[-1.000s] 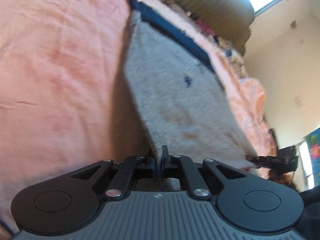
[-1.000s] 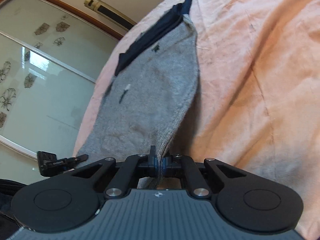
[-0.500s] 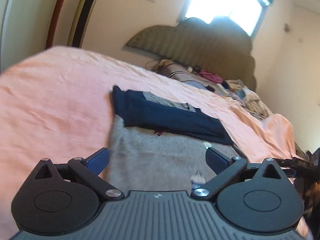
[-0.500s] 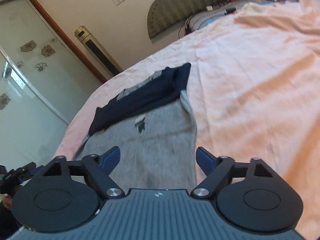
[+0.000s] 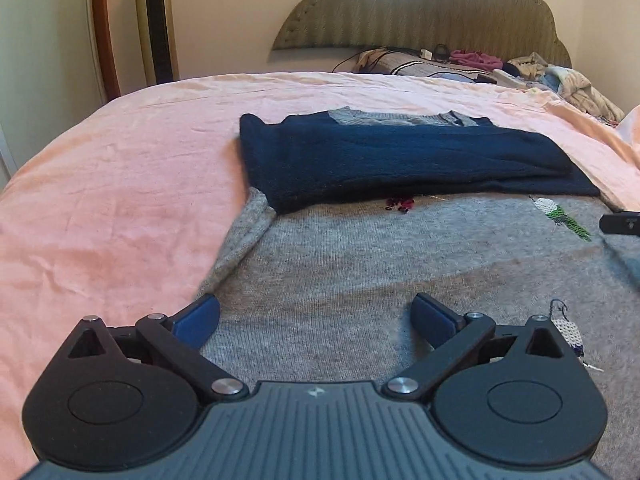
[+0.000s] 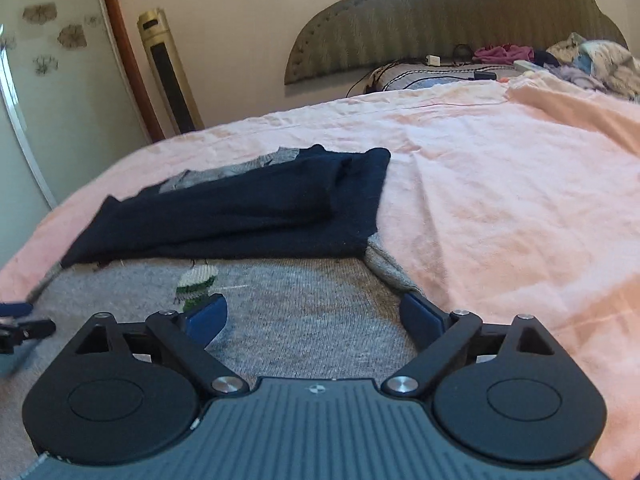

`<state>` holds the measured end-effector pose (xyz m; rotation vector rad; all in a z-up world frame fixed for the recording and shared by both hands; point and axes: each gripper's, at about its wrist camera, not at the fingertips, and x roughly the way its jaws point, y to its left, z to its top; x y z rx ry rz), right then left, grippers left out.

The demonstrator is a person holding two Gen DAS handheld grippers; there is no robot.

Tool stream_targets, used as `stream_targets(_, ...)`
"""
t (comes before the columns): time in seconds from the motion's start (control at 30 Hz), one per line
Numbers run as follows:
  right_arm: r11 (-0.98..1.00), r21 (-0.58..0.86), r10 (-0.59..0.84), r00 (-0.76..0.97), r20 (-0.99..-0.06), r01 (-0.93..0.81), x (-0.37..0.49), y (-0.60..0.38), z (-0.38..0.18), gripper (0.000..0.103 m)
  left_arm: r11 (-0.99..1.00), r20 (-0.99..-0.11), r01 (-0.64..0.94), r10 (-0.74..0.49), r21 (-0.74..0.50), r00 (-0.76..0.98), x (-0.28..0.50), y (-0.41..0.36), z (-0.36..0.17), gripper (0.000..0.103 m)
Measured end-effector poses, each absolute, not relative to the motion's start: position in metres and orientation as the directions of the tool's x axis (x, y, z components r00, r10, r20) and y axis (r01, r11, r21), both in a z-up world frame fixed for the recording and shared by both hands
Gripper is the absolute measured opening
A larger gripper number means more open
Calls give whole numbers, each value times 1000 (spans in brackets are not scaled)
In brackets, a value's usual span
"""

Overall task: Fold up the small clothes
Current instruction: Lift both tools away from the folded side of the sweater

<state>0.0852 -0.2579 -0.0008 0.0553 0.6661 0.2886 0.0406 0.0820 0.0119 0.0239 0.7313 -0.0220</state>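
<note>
A grey knit sweater (image 5: 360, 248) lies flat on the pink bed sheet (image 5: 120, 200), its navy sleeves (image 5: 400, 160) folded across the chest. My left gripper (image 5: 316, 308) hovers open over the sweater's near left part, nothing between its pads. In the right wrist view the same sweater (image 6: 304, 280) and navy sleeves (image 6: 240, 212) show. My right gripper (image 6: 312, 304) is over the near right edge, its jaws opening with only flat cloth beneath them. A black finger (image 5: 620, 223) of the right gripper pokes in at the left view's right edge.
The padded headboard (image 5: 420, 12) stands at the far end, with a heap of clothes and cables (image 5: 560, 76) below it. A gold tower unit (image 5: 156, 20) and a glass wardrobe door (image 6: 40, 120) stand to the left. Bare pink sheet (image 6: 520, 220) spreads right of the sweater.
Both grippers were shut on the sweater's grey hem a second ago. They have let it go, opened wide, rolled level and drawn back, and the sweater now lies flat.
</note>
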Motion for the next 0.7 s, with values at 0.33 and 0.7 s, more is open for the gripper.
stream_targets(0.33, 936, 9, 264, 685, -679, -352, 23, -193, 2, 103, 993, -676, 120, -88, 0, 732, -3, 36, 12, 103)
stream_targets(0.7, 980, 52, 177, 720, -670, -192, -14, -254, 13, 103, 999, -704, 35, -39, -20, 709, -46, 73, 27, 103)
